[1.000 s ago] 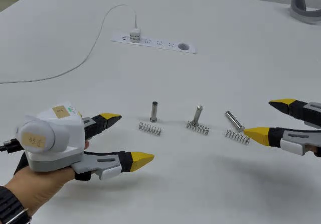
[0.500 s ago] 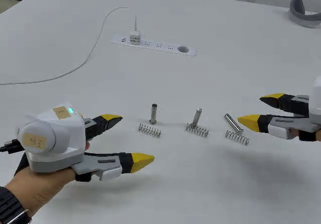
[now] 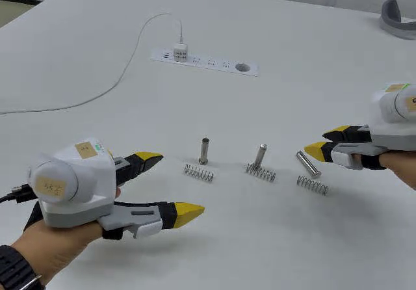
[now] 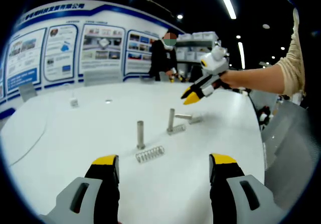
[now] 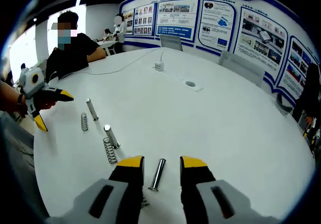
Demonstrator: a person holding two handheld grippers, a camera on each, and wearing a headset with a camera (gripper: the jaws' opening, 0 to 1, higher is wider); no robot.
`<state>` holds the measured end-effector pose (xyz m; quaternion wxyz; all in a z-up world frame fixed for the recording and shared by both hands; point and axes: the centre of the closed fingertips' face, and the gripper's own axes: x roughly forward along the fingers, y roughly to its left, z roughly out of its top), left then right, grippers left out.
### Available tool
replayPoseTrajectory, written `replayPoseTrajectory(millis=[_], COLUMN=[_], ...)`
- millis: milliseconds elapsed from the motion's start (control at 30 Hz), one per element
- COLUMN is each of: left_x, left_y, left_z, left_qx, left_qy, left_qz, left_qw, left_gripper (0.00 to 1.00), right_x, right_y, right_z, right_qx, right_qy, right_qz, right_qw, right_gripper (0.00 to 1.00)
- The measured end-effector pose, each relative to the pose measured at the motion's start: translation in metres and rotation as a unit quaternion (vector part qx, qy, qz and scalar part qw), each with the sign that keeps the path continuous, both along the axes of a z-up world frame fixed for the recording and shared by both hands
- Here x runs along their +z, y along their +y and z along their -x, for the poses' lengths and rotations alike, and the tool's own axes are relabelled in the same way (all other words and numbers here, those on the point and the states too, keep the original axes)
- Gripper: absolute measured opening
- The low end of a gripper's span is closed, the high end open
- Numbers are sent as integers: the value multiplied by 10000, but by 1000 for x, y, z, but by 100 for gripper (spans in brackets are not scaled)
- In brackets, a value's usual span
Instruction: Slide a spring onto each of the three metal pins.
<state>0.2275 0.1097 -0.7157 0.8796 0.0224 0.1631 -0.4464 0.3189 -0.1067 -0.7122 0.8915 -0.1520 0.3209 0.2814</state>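
Illegibly scrawled, a tan label (image 3: 50, 186) marks the left gripper (image 3: 182, 181).

White table (image 3: 312, 75): two upright pins (image 3: 204, 151) (image 3: 260, 155), one lying pin (image 3: 308, 164), three springs (image 3: 198, 173) (image 3: 260, 171) (image 3: 312, 185) alongside, power strip (image 3: 205, 61), cable (image 3: 123, 75).

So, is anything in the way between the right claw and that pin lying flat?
Nothing visible: the right claw is open, and the lying pin rests on bare table right by its tips.
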Motion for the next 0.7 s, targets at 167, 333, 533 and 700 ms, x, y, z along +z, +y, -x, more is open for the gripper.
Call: replayPoseTrajectory(millis=[167, 333, 533, 700], left_x=[0, 0, 2, 2], left_y=[0, -1, -1, -2], left_z=[0, 0, -1, -1], left_qx=[5, 2, 36, 13], left_qy=[-4, -9, -24, -26], left_qz=[1, 2, 33, 8], left_qw=[10000, 10000, 10000, 10000], left_gripper=[74, 74, 74, 74], right_x=[-7, -16, -34, -41], right_y=[1, 5, 2, 2], right_z=[-7, -10, -10, -10], right_qx=[-114, -145, -282, -366], right_qy=[147, 324, 662, 802], right_qz=[34, 178, 392, 408], right_qw=[9998, 9992, 9966, 9953], right_gripper=[25, 22, 17, 15])
